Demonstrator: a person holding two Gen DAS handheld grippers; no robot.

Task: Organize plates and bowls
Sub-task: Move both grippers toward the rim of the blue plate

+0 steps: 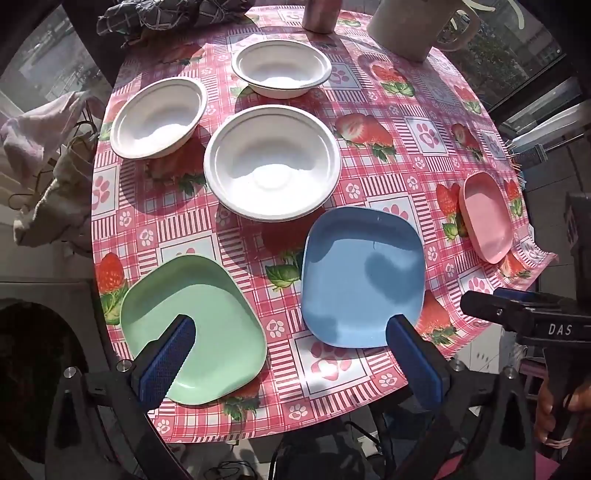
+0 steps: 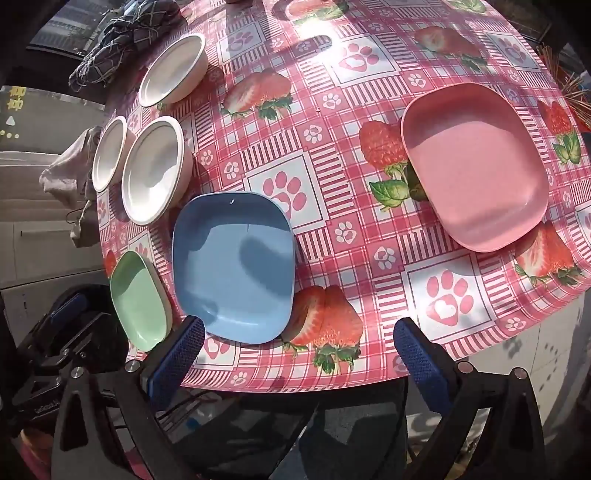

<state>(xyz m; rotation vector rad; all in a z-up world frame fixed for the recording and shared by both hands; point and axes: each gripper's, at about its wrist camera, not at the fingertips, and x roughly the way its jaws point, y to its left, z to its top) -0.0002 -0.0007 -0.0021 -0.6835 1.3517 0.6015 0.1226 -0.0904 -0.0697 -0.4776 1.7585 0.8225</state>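
Blue plate (image 2: 232, 266) beyond right fingers (image 2: 184, 354), untouched, gap empty.

Premises are presenting as a home dining corner by a window. A round table (image 1: 369, 206) is wearing a pink checked oilcloth printed with strawberries and paw prints. A large beige mug (image 1: 413, 26) and a metal cup (image 1: 319, 14) are standing at its far edge, beside a crumpled checked cloth (image 1: 155, 16). Pale laundry (image 1: 40, 125) is hanging off to one side. Sunlight is falling across everything; glass panes are showing buildings outside.
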